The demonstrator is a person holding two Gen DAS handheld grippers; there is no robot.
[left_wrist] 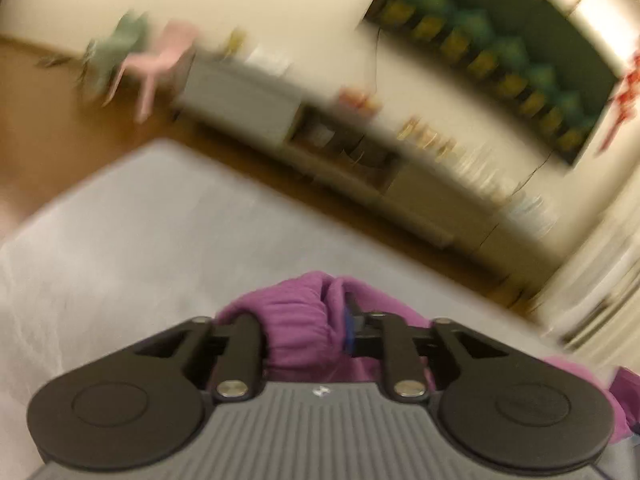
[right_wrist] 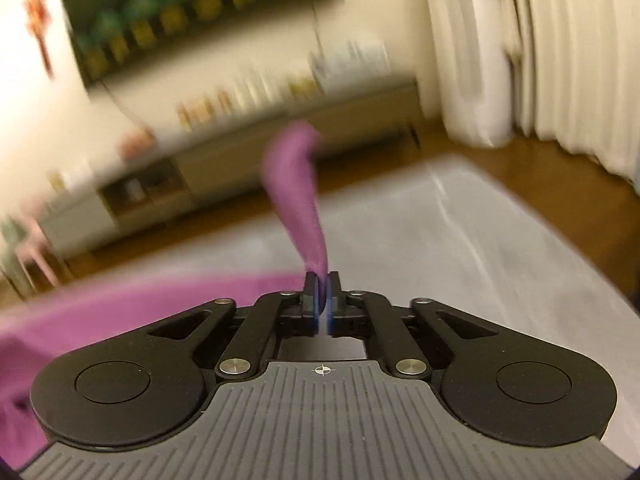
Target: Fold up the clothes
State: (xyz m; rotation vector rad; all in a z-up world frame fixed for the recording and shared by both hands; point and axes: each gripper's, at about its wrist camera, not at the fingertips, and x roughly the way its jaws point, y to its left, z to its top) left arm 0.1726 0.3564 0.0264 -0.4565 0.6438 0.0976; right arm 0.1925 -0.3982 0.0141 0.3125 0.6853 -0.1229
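Observation:
A purple garment (left_wrist: 304,320) bunches between the fingers of my left gripper (left_wrist: 316,320), which is shut on a thick gathered, elastic-looking fold of it; the cloth hides the fingertips. In the right wrist view my right gripper (right_wrist: 322,292) is shut on another part of the purple garment (right_wrist: 296,196), and a narrow strip of cloth sticks up and away from the blue pads. More purple fabric (right_wrist: 120,304) trails off to the left below that gripper. Both grippers are held above a white-covered table (left_wrist: 140,220), (right_wrist: 460,240). Both views are motion-blurred.
A low sideboard (left_wrist: 360,152) with shelves and small items runs along the far wall, under a dark picture (left_wrist: 500,40). A pink chair (left_wrist: 160,60) stands on the wooden floor. White curtains (right_wrist: 560,40) hang at the right. The table's far edge (right_wrist: 400,176) is near.

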